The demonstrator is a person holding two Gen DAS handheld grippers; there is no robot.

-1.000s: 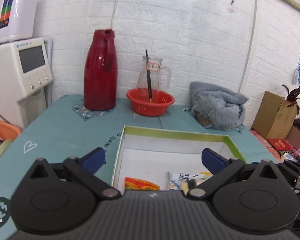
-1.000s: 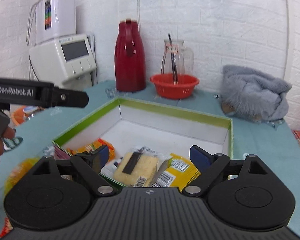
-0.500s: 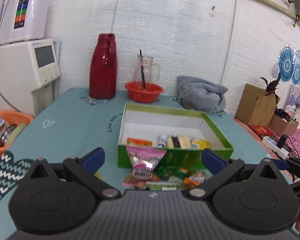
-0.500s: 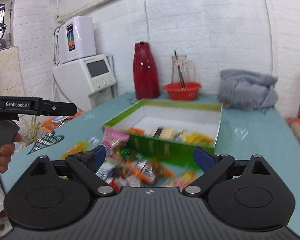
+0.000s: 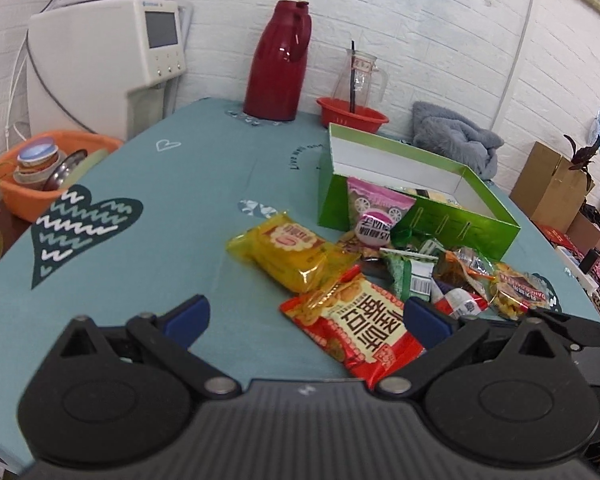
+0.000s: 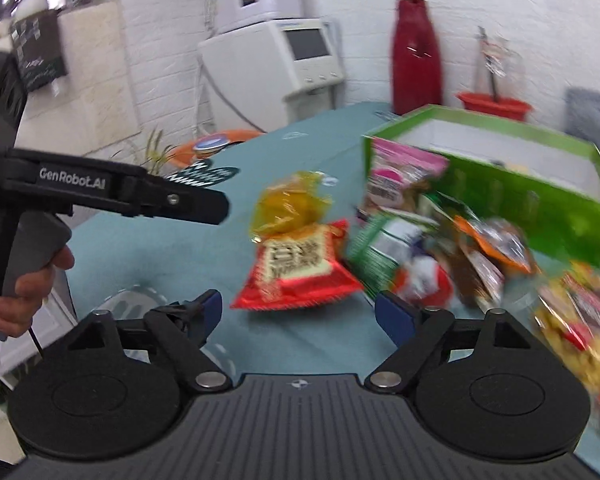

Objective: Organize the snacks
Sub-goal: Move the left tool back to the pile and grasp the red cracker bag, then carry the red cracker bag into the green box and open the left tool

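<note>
While both claws gape empty: red snack packet point(image 5: 358, 332) lengthwise toward green box point(image 5: 456, 224).

The right gripper point(image 6: 298, 312) hangs above the teal table point(image 6: 172, 256), its blue fingertips point(image 6: 210, 306) spread wide with nothing between them. Toward twelve o'clock lies a red snack packet point(image 6: 296, 268), a yellow packet point(image 6: 288, 208) just behind it. At two o'clock stands the green box point(image 6: 532, 204) (everything blurred). At nine o'clock, the left gripper point(image 6: 204, 204) reaches in.
</note>
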